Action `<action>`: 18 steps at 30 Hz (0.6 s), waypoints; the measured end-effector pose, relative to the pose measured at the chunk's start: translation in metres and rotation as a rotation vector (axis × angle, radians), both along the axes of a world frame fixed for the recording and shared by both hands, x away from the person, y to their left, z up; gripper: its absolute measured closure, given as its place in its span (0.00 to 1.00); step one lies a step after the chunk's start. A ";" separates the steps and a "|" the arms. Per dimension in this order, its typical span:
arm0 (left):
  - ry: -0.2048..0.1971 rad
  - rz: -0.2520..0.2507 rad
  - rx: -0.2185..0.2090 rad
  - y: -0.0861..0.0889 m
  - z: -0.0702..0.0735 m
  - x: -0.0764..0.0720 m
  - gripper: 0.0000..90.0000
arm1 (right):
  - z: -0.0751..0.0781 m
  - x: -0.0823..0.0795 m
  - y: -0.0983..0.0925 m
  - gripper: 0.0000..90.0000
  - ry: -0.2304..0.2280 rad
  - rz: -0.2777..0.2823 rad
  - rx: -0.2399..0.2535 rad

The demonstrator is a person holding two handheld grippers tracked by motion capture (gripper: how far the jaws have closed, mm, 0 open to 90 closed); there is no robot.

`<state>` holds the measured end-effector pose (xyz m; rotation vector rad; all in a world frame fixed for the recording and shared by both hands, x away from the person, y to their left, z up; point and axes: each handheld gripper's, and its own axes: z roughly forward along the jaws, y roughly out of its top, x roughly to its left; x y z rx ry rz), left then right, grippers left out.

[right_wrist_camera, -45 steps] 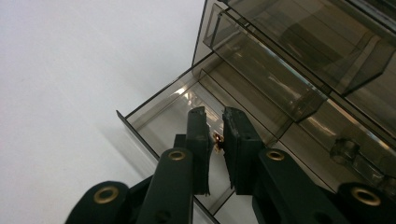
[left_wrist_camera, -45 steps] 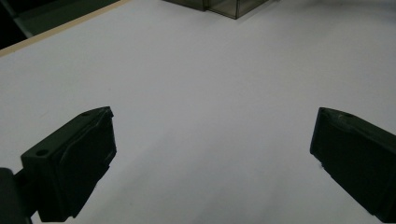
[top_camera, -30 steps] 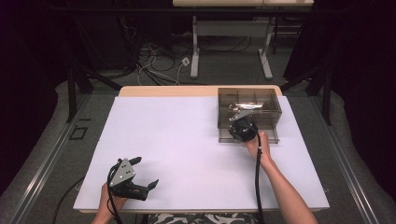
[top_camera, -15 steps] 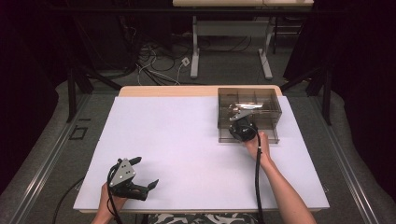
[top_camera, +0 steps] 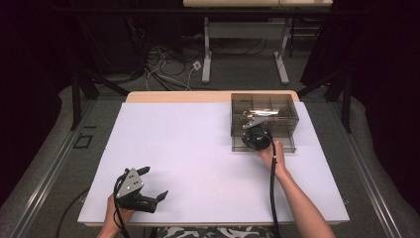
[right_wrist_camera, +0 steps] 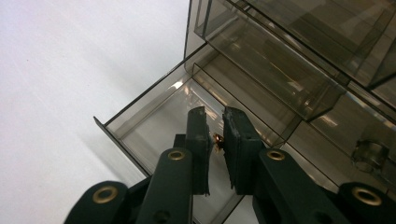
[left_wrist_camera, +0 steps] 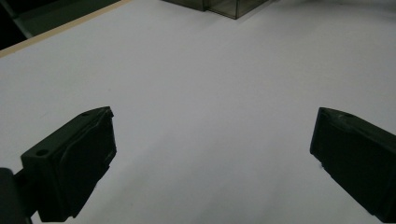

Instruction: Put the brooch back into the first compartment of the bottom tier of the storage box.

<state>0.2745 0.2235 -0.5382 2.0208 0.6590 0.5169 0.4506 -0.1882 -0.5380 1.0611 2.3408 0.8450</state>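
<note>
the bead [right_wrist_camera: 217,138], a tiny brass-coloured thing, sits pinched between the jaws of the right gripper [right_wrist_camera: 215,121], which are nearly together and clamped on it. it is too small to tell which way it points or where its long axis runs; just a glint of it shows in the narrow gap between the two black pads. the gripper holds it over the open drawer [right_wrist_camera: 140,119] of a smoky clear plastic box [top_camera: 265,119], and the drawer stands pulled out from the box's lower left, as the right gripper view frames it, with its long side running up and to the right in that picture. a second drawer [right_wrist_camera: 280,70] above it is partly out as well. in the high view the box stands at the far right of the white table [top_camera: 198,148], and the right gripper [top_camera: 257,136] hangs at its near edge, pointing down and away from the person, with the right hand [top_camera: 272,151] behind it. the left gripper [top_camera: 148,191] rests at the near left of the table, well apart from the box, its jaws wide apart with nothing between them; the left gripper view looks across bare table toward a corner of the box [left_wrist_camera: 224,7].
</note>
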 end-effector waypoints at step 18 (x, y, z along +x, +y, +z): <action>-0.002 0.001 0.000 0.000 0.000 0.000 0.00 | 0.017 -0.015 -0.011 0.47 -0.006 -0.001 0.100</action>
